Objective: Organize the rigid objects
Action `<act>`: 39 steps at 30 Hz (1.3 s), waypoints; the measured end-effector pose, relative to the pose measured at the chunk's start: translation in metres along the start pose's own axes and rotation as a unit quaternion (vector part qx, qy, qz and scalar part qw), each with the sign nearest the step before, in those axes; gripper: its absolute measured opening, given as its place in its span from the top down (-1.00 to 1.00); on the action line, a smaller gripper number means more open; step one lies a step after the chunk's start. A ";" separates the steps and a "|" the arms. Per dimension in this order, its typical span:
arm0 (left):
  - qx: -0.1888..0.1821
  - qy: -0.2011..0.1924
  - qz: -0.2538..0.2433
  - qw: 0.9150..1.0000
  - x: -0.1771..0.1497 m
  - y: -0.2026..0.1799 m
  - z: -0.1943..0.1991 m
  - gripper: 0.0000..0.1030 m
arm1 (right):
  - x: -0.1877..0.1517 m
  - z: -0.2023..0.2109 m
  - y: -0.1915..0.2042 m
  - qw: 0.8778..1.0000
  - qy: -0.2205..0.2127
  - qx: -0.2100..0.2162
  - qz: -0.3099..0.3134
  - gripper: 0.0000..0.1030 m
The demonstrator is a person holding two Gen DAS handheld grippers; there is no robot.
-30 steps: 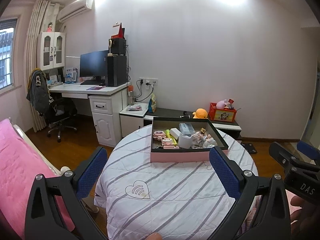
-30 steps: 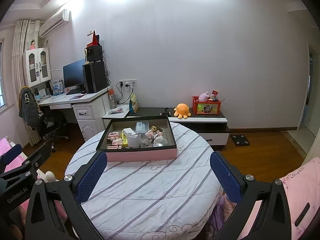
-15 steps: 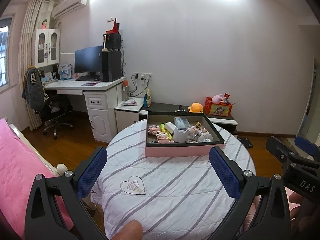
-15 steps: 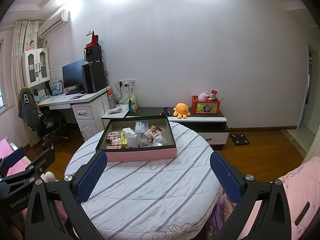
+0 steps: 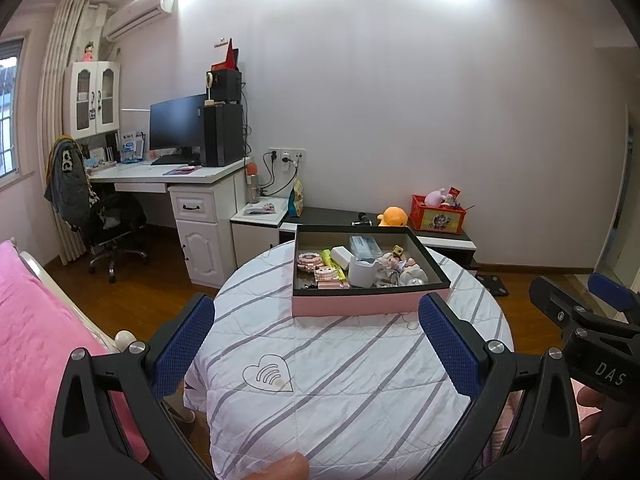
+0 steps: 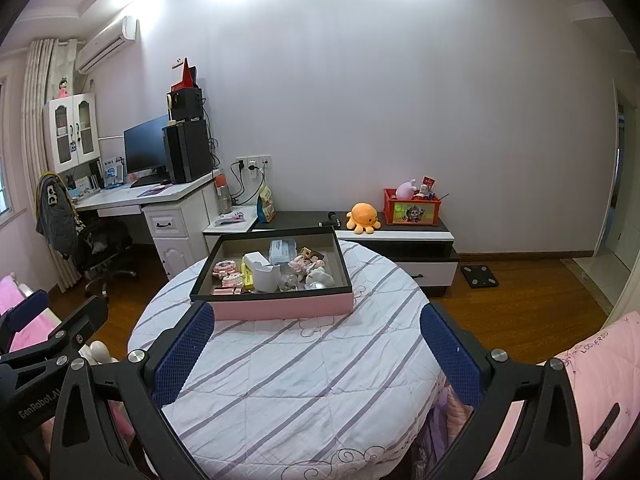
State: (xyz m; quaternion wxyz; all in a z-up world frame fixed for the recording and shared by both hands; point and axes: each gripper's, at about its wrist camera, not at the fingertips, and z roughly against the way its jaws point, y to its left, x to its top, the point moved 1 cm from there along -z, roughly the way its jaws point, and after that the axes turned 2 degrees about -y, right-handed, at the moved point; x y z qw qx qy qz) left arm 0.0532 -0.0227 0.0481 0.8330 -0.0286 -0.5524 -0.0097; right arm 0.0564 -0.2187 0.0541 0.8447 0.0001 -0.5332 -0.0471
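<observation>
Left wrist view had the pink box (image 5: 370, 304) sitting on the far half of the round table (image 5: 320, 380), its black-lined tray crowded with small things: a white cup (image 5: 361, 272), a yellow highlighter (image 5: 332, 260), pink bead bracelets (image 5: 309, 261) and little figurines (image 5: 400, 270). Left gripper (image 5: 316, 344) hung short of the box, jaws spread wide, nothing between them! Right gripper (image 6: 318, 350) was likewise gaping and empty, well back over the striped cloth (image 6: 300, 380). Beyond the table stood a low cabinet (image 6: 400, 236) with an orange plush octopus (image 6: 363, 218) and a red crate (image 6: 412, 210), and a white desk (image 5: 168, 178) with a monitor (image 5: 176, 128) sat left.
</observation>
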 end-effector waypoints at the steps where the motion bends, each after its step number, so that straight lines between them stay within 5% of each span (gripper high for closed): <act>1: 0.000 0.000 -0.001 1.000 0.000 0.000 -0.001 -1.00 | 0.000 0.000 0.000 1.000 0.000 0.000 0.000 -1.00; 39: 0.000 0.000 0.001 1.000 0.000 0.004 0.002 -1.00 | 0.001 -0.001 0.002 1.000 0.003 -0.001 0.005 -1.00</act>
